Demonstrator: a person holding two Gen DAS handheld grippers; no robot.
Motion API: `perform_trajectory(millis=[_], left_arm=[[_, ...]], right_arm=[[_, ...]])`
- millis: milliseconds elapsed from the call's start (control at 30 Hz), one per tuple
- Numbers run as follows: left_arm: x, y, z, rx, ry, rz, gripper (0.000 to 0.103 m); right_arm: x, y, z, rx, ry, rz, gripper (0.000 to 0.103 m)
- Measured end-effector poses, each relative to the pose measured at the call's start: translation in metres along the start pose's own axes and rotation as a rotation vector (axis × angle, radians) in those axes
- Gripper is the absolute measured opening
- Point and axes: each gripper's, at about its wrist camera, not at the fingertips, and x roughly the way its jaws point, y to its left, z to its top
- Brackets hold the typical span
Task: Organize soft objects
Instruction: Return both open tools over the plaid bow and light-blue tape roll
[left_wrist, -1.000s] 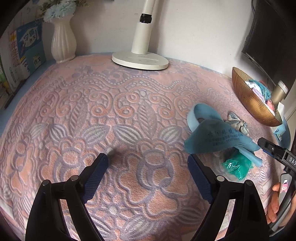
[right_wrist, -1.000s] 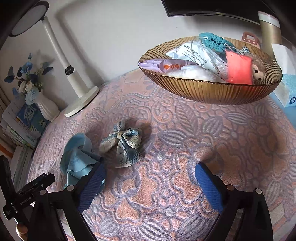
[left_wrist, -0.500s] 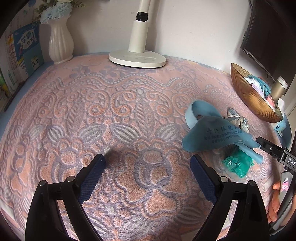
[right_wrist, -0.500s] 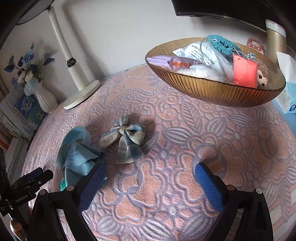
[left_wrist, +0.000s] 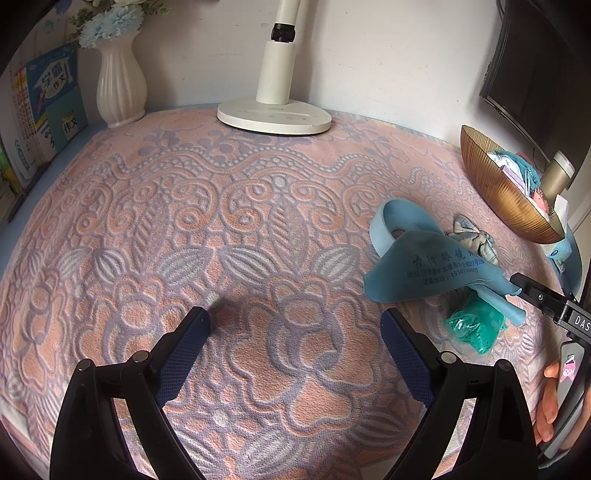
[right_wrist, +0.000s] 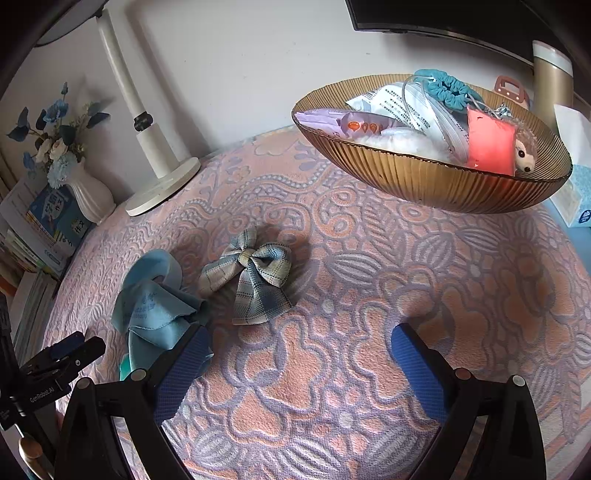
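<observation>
Tongs: right gripper (right_wrist: 301, 354) and left gripper (left_wrist: 295, 339) both hover spread wide over the desk, nothing between the blue pads.
Nearest target: plaid bow (right_wrist: 249, 280) lies ahead and a little left of the right gripper's open gap, its long axis running from near-left to far-right across the fingers' line.
Second target: blue cloth (right_wrist: 155, 310) sits crumpled just beside the right gripper's left finger, partly behind it; a green bundle (left_wrist: 474, 326) is tucked against the cloth's near side.
Closer hand: by appearances the right one; from the left gripper all three pieces lie well off to the right.
Destination: ribbed amber bowl (right_wrist: 432, 181) at the desk's far right corner, already holding packets, a scrunchie and a small plush toy.
Surface: pink and lilac embossed towel (left_wrist: 221, 240) covers the desk.
Room: lamp base (left_wrist: 275, 118) at the far edge by the wall, white vase (left_wrist: 120, 88) and books (left_wrist: 44, 110) at the far left corner.
</observation>
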Motion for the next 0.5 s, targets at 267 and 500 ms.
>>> perform_trajectory(millis=[267,500], left_arm=[[-0.0004,0.0000,0.0000,0.000,0.000,0.000,0.093],[-0.0010,0.0000,-0.0001,-0.002,-0.001,-0.002,0.093]], right_arm=[[-0.0013,-0.0016,-0.0009,0.006,-0.002,0.008,0.100],[-0.0020,-0.0028,-0.0006,0.015,-0.006,0.017,0.100]])
